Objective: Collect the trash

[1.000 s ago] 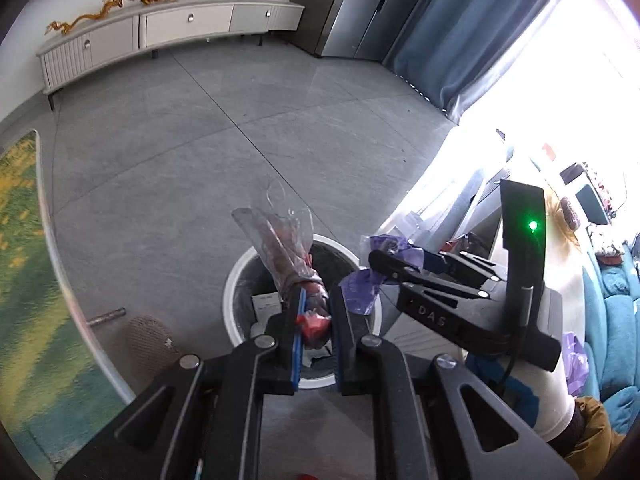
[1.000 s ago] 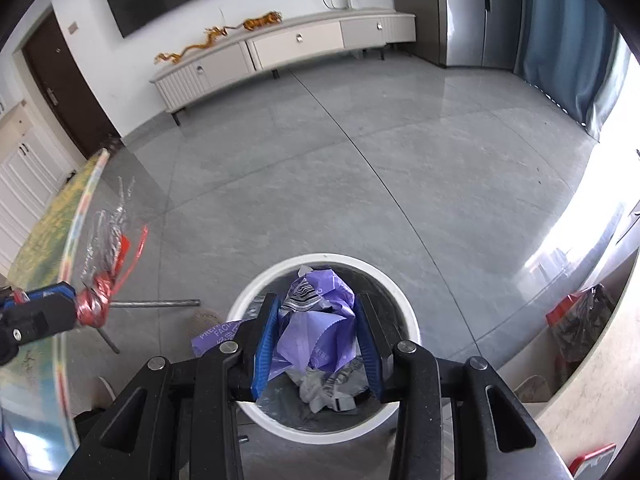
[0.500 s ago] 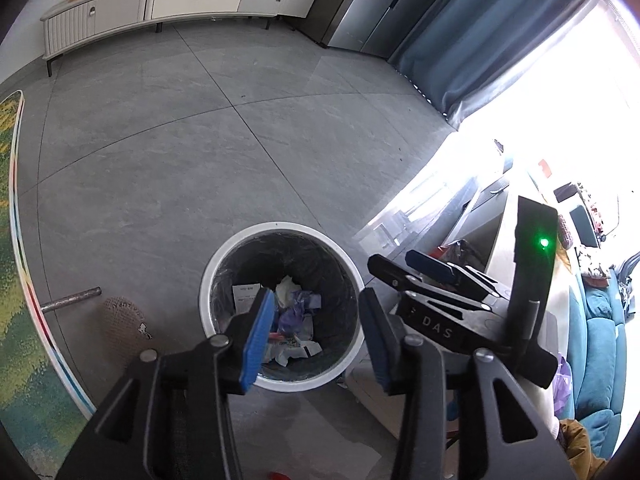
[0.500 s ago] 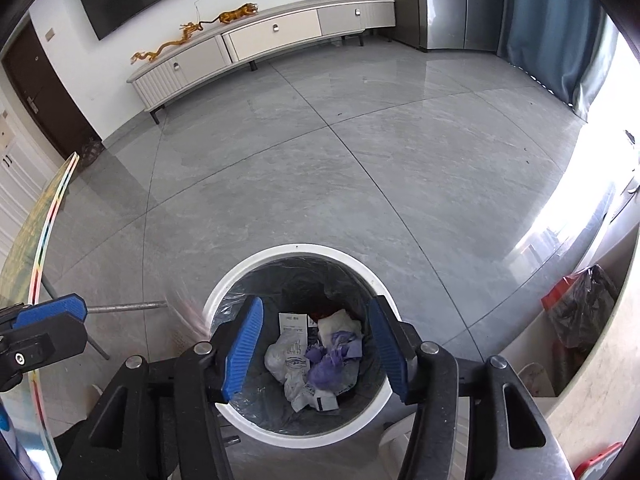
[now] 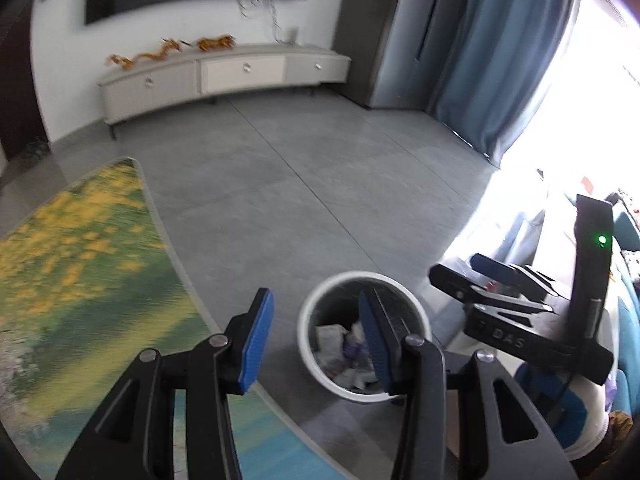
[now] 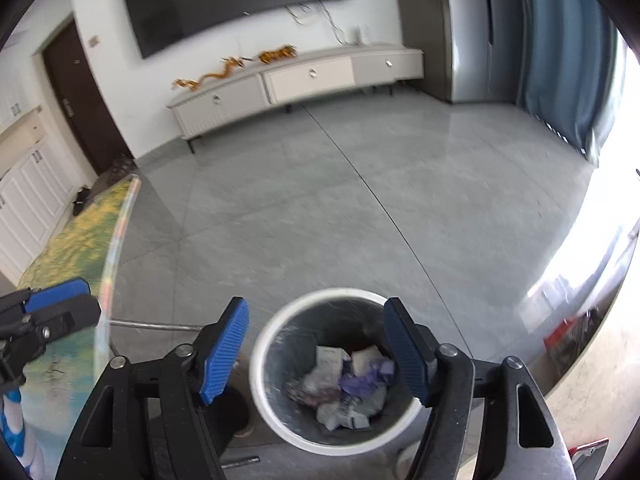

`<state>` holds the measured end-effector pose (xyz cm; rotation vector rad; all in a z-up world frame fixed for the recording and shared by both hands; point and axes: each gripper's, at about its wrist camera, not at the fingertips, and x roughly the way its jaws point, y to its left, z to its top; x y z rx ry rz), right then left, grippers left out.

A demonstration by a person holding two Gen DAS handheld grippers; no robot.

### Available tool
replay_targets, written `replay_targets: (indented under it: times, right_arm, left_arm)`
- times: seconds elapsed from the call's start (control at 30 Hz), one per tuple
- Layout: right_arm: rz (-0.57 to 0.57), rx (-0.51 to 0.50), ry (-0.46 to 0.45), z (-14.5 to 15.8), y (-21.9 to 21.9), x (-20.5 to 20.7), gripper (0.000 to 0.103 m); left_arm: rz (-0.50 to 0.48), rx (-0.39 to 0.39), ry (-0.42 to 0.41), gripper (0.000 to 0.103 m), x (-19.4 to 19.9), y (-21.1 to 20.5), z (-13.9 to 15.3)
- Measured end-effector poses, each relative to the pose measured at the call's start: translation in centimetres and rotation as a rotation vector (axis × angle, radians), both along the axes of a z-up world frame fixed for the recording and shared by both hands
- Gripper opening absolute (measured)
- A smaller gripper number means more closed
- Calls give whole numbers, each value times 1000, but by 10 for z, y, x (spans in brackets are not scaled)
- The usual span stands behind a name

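Grey floor tiles (image 6: 360,208) run back to a long white cabinet (image 6: 304,80) under a dark wall screen (image 6: 240,0), with blue curtains (image 5: 500,60) at the bright window on the right. Down in front stands the white bin (image 6: 264,360), and beside it the rounded edge of a glass table (image 5: 80,260) printed in green and yellow. A second ago the left gripper (image 5: 316,336) pinched a clear wrapper with a red core, and the right gripper (image 6: 316,352) clamped a crumpled purple bag, both right over the bin. Now neither has anything between its blue pads; both sets of jaws are parted and spreading wider. The purple bag (image 6: 368,376) lies among white paper scraps (image 6: 332,360) in the bin; the wrapper I cannot pick out for certain in that blurred heap, though a reddish patch lies to the left of the purple. Both views have also tipped upward, taking in more wall and screen than before, so the hands look to be lifting away. I read that as this pair of drops done, and the grippers free to go for more trash. From here the table shows no loose litter, but the motion blur hides much of it.
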<state>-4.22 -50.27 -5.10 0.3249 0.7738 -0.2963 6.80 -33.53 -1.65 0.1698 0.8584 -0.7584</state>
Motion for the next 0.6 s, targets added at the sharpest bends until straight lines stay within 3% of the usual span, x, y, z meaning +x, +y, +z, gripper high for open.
replay_targets:
  times: [0.1,0.43,0.6]
  right_arm:
    - [48,-22,-33,15,27,5,76]
    - [203,-87,-105,51,124,25,86]
    - [260,-126,-147,67,172,35,95]
  left_arm:
    - [69,-7,-55,55,1,33,12]
    - [305,17,-203,56,-10,161,41]
    - [419,30,-289,70,-26,219,53]
